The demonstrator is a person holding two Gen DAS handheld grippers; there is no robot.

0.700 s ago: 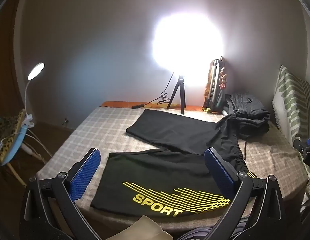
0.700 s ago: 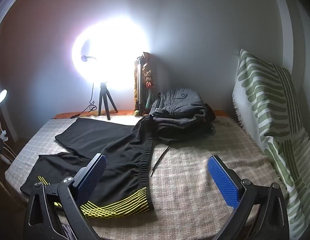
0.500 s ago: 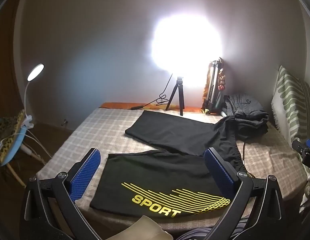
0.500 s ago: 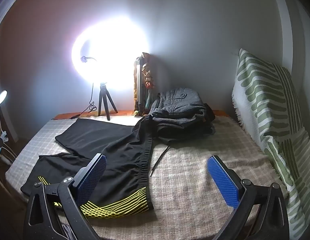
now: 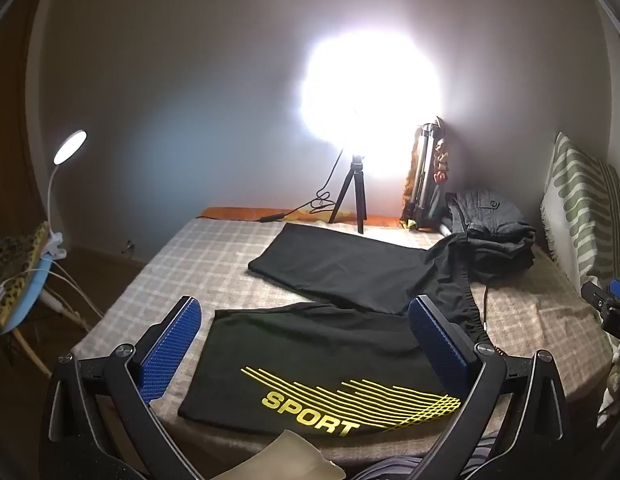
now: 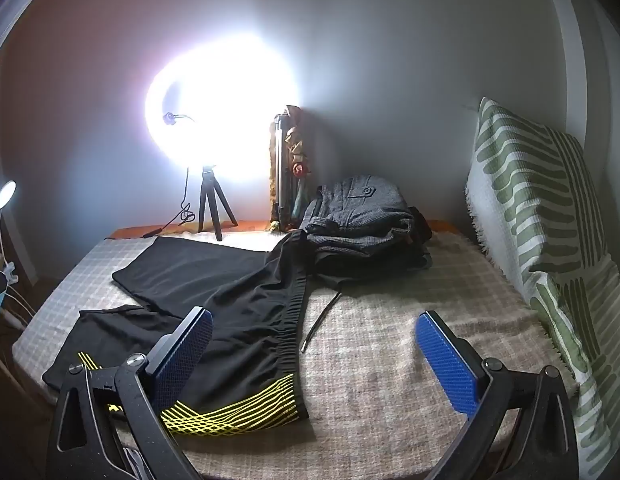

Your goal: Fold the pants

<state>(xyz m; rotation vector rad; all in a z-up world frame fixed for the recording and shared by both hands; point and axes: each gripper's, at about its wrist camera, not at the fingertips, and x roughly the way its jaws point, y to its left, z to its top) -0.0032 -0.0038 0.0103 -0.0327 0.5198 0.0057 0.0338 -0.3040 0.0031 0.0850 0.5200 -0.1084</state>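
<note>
- I see the black sport pants (image 5: pixel 342 312) lying flat on the bed (image 5: pixel 205 256), not yet folded; the 2 legs spread apart like a V, with the hems toward my left side and the waistband (image 6: pixel 293 320) toward my right.
- The long axis of the pants goes roughly left to right across both views, so the 2 ends are shared: one end for each gripper.
- My left gripper (image 5: pixel 305 344) hangs above the near leg, the one with the yellow "SPORT" print (image 5: pixel 310 414); its jaws are wide apart and hold nothing. The hem of this leg is just below and a little to the left of the jaws.
- My right gripper (image 6: pixel 314 356) also has its jaws spread wide, with nothing between them. The waistband lies under the left jaw, and the drawstring (image 6: pixel 322 320) trails on the blanket between the jaws.
- I judge the left gripper is nearer to the leg hems and the right gripper nearer to the waistband, so the first fold probably brings the near leg over the far leg (image 5: pixel 334 264).
- The pile of grey folded clothes (image 6: pixel 362 220) touches the far end of the waistband; this can disturb the fold there.
</note>
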